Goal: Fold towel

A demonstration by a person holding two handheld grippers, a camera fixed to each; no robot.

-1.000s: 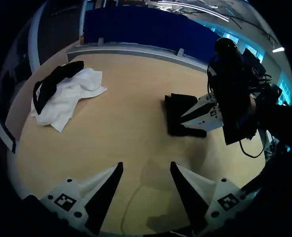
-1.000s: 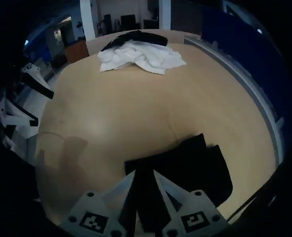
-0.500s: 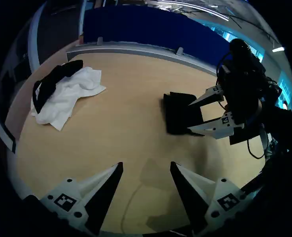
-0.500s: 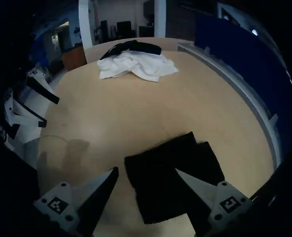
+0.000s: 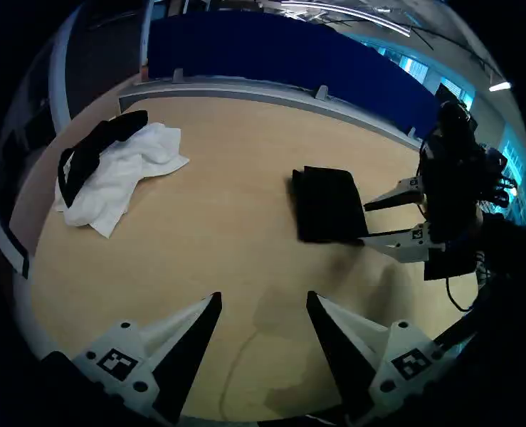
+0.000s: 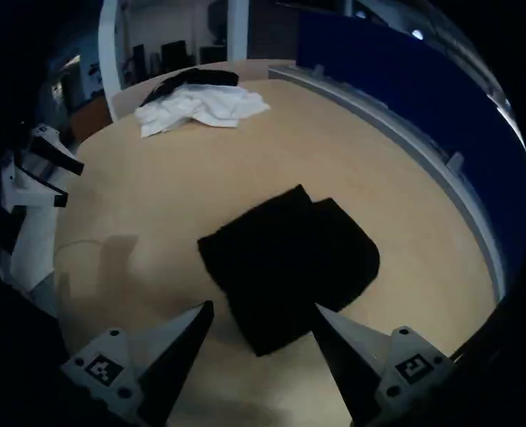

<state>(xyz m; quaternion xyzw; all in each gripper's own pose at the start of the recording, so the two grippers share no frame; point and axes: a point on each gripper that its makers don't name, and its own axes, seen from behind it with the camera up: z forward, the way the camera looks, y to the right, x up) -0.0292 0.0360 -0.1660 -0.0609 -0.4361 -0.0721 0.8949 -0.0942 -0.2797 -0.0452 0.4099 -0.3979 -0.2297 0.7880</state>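
A black towel (image 5: 327, 205), folded into a flat rectangle, lies on the light wood table (image 5: 227, 213). My right gripper (image 5: 366, 224) stands open just off its right edge, touching nothing. In the right gripper view the same folded towel (image 6: 291, 263) lies ahead of my open right gripper (image 6: 261, 306), its near edge between the fingertips but not pinched. My left gripper (image 5: 263, 295) is open over bare table, well short of the towel; it also appears at the left table edge (image 6: 74, 186).
A crumpled white towel (image 5: 124, 174) with a black cloth (image 5: 95, 146) on it lies at the table's far left, seen too as a white towel (image 6: 198, 107) and a black cloth (image 6: 191, 77). A blue partition (image 5: 277, 50) runs behind the table.
My right gripper opened, let go of the black towel and drew back from it; the towel now lies flat. My left gripper stayed where it was.
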